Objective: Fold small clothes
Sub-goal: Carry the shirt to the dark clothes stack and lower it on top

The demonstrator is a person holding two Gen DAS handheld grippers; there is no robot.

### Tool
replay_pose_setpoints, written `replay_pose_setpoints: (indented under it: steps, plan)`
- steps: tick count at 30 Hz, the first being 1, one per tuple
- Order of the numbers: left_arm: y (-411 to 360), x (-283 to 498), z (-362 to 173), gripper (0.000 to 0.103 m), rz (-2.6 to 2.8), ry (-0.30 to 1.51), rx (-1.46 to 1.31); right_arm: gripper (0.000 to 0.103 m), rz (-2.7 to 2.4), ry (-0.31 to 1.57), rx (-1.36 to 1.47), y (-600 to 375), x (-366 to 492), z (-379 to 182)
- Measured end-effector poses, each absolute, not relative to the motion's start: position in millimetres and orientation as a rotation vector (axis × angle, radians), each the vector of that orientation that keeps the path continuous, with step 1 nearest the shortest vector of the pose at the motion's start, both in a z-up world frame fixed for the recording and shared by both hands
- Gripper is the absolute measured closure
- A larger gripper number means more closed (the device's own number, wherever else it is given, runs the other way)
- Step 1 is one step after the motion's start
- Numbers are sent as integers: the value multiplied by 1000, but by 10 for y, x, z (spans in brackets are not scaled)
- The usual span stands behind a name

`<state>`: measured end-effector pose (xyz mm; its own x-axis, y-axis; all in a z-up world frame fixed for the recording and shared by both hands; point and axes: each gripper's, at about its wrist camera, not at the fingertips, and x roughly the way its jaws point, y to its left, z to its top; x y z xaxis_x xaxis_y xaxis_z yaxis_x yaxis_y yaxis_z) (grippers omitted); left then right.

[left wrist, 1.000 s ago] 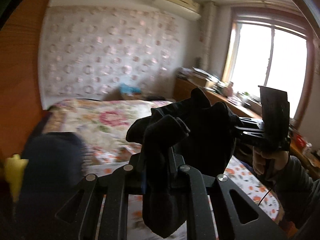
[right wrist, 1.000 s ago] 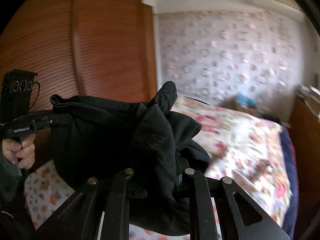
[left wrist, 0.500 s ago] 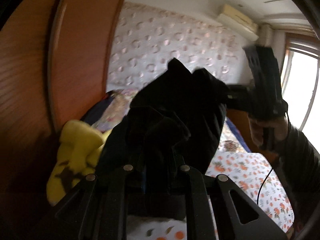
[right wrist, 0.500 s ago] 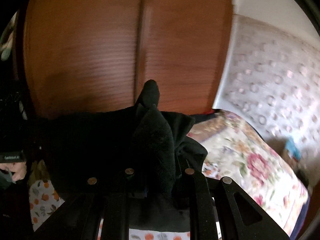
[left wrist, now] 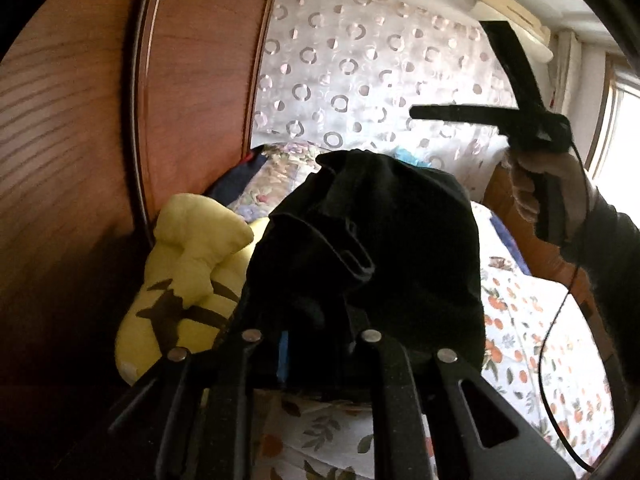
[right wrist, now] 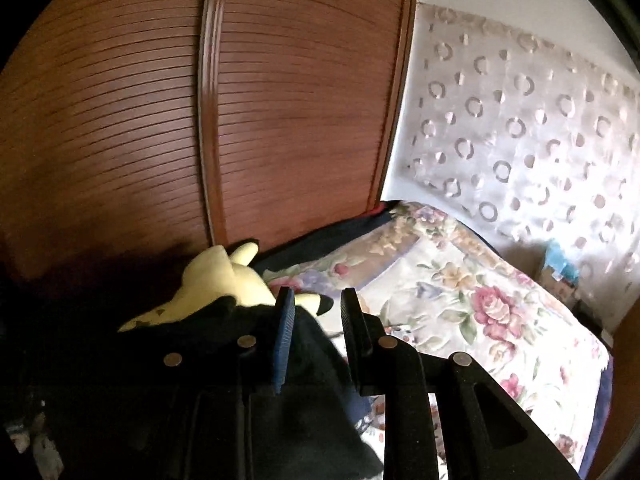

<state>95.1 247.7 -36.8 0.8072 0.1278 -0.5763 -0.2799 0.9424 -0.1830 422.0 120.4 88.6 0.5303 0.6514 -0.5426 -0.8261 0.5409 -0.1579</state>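
A black garment (left wrist: 380,240) lies in a bunched heap on the bed, against a yellow plush toy (left wrist: 188,264). My left gripper (left wrist: 310,320) reaches into its near edge with cloth still between the jaws, which are opening. In the left wrist view my right gripper (left wrist: 416,112) hangs high at the right in a gloved hand (left wrist: 560,188), well clear of the cloth. In its own view the right gripper (right wrist: 318,308) is opening, and I see nothing between its blue-padded fingers (right wrist: 284,340). The black garment (right wrist: 180,360) lies below and to their left.
A brown wooden wardrobe (right wrist: 280,120) stands close behind the yellow plush toy (right wrist: 220,280). A floral quilt (right wrist: 460,300) covers the far part of the bed, and an orange-print sheet (left wrist: 520,340) the near part. A black cable (left wrist: 552,340) hangs from the right gripper.
The right gripper has let go of the black garment and pulled up and away to the right. The garment has sunk into a heap by the yellow plush, with the left gripper lowered along with it.
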Motion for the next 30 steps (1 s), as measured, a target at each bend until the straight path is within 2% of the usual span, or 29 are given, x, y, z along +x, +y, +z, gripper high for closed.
replay_pose_setpoints:
  steps: [1, 2, 3, 6, 7, 8, 9, 11, 13, 21, 23, 30]
  plan:
    - [2466, 946, -348, 83, 226, 595, -253, 78, 924, 459, -430, 1118, 4144, 845]
    - [2452, 935, -330, 77, 228, 592, -242, 77, 937, 467, -428, 1022, 4008, 786]
    - [2441, 923, -310, 65, 230, 586, -228, 77, 950, 473, -427, 937, 3943, 773]
    - [2396, 857, -220, 51, 225, 550, -197, 74, 954, 499, -426, 615, 3944, 728]
    - [2368, 848, -181, 45, 228, 547, -183, 69, 953, 515, -417, 545, 4004, 748]
    - [2341, 833, -142, 30, 228, 540, -167, 67, 953, 523, -411, 527, 4025, 761]
    - [2307, 811, -99, 22, 227, 528, -150, 62, 949, 527, -408, 514, 4031, 733]
    - [2253, 782, -36, 20, 231, 516, -124, 51, 932, 531, -393, 431, 4008, 750]
    - [2215, 751, 2, 17, 234, 510, -111, 45, 919, 540, -370, 409, 3974, 738]
    - [2050, 680, 58, 15, 223, 510, -89, 33, 889, 511, -323, 208, 3561, 758]
    - [1989, 667, 77, 15, 219, 513, -79, 25, 873, 502, -320, 154, 3440, 745]
    - [1836, 582, 127, 15, 183, 511, -80, 22, 822, 476, -270, -35, 2988, 745]
